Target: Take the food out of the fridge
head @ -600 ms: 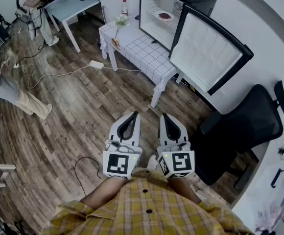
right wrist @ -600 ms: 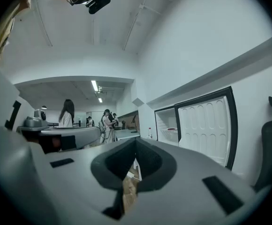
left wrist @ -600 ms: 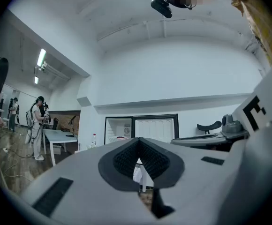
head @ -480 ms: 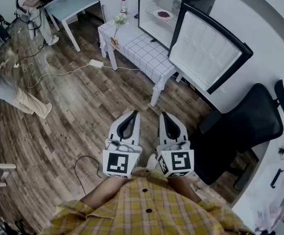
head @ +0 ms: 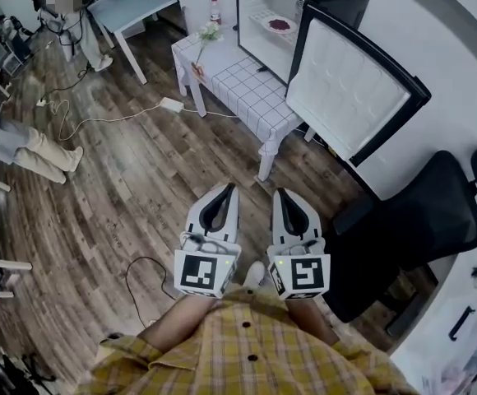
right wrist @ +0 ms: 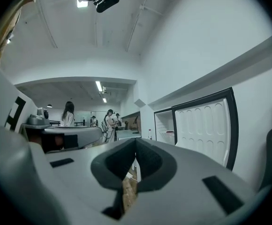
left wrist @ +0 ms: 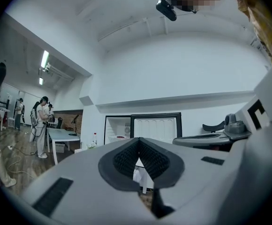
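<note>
Wood-plank flooring [head: 123, 179], dark and smooth, covers the room between the person and the fridge [head: 259, 6].

**Grippers.** The left gripper [head: 225, 191] and the right gripper [head: 280, 194] are held side by side, well short of the fridge, pointing towards it. Both sets of jaws are pressed together with nothing between them. The shells are smooth white plastic. The pads are black and ribbed.

**Obstacles short of the fridge.**
- A thin black cable [head: 136, 270] loops on the flooring beside the person. It is a trip hazard.
- A black office chair [head: 423, 212], padded and on castors, stands just short of the fridge door [head: 349, 97]. Brushing it could make it roll.
- A small table [head: 251, 97] with a grid-pattern cloth touches the fridge front. Its corner projects into the approach path.

**Fridge.** The cabinet is a black box with a white lining. The door is swung wide, its moulded inner face towards the person. A gripper knocking its edge would swing it.

**Food.** A shallow round plate [head: 279, 25] sits on a shelf inside the fridge. The food appears to be a dark red portion, too small to identify.

**Handling risks.**
- The jaws must be parted before they reach the plate, or they will push it deeper.
- The rim is thin and probably glazed, so a shallow grip may slip.
- Tilting the plate would let the food slide off.
</note>
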`<state>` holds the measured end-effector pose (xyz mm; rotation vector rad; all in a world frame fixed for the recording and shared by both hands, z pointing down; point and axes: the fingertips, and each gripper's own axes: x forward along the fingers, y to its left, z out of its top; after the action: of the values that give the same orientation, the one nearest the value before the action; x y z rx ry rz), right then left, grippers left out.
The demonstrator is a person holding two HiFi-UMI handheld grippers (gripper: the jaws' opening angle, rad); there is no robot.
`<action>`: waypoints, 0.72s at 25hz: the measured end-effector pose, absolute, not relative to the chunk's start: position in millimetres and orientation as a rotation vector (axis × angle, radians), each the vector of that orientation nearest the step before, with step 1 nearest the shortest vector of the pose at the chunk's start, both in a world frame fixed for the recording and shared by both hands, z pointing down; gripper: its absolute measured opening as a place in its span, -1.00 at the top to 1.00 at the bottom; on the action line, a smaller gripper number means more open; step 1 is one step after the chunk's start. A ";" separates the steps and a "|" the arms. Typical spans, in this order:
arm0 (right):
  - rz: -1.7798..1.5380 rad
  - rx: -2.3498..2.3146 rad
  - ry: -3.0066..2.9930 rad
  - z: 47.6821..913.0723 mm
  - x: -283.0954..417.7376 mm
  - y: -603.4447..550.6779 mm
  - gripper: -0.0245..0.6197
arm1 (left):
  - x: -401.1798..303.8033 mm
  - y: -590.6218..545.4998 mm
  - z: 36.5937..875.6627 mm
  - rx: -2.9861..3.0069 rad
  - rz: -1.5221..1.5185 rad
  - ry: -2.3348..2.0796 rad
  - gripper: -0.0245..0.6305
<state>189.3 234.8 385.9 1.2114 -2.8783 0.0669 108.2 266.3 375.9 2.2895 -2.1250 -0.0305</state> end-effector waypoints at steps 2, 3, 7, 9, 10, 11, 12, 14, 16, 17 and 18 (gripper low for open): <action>0.083 1.195 -2.889 388.3 193.8 228.2 0.90 | 111.8 261.2 376.5 2.270 -0.020 -2.141 0.90; 0.093 1.184 -2.892 390.1 194.8 225.0 0.90 | 112.9 259.0 377.9 2.259 -0.012 -2.147 0.90; 0.136 1.160 -2.883 400.9 193.1 210.0 0.90 | 108.7 245.1 384.3 2.224 0.000 -2.162 0.90; 0.145 1.165 -2.876 406.1 189.2 199.0 0.90 | 103.2 233.8 389.1 2.220 0.000 -2.160 0.90; 0.150 1.171 -2.872 408.0 186.8 192.7 0.90 | 100.2 227.5 392.2 2.218 -0.001 -2.152 0.90; 0.152 1.178 -2.867 409.4 184.0 186.4 0.90 | 96.9 221.3 395.0 2.215 -0.005 -2.143 0.90; 0.152 1.186 -2.861 410.5 180.9 180.3 0.90 | 93.1 215.0 397.3 2.210 -0.011 -2.134 0.90; 0.146 1.204 -2.848 412.1 172.2 165.3 0.90 | 82.9 199.1 399.8 2.210 -0.025 -2.120 0.90; 0.141 1.219 -2.839 412.2 159.1 145.0 0.90 | 69.1 177.1 398.2 2.226 -0.037 -2.111 0.90; 0.142 1.228 -2.835 411.6 151.7 134.5 0.90 | 61.4 165.7 397.2 2.234 -0.042 -2.105 0.90; 0.141 1.239 -2.830 410.1 144.2 124.1 0.90 | 53.5 154.7 396.0 2.240 -0.047 -2.098 0.90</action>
<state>144.2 124.1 410.1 1.2393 -2.8301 0.1408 53.5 154.7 396.0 2.2399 -2.0976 -0.0470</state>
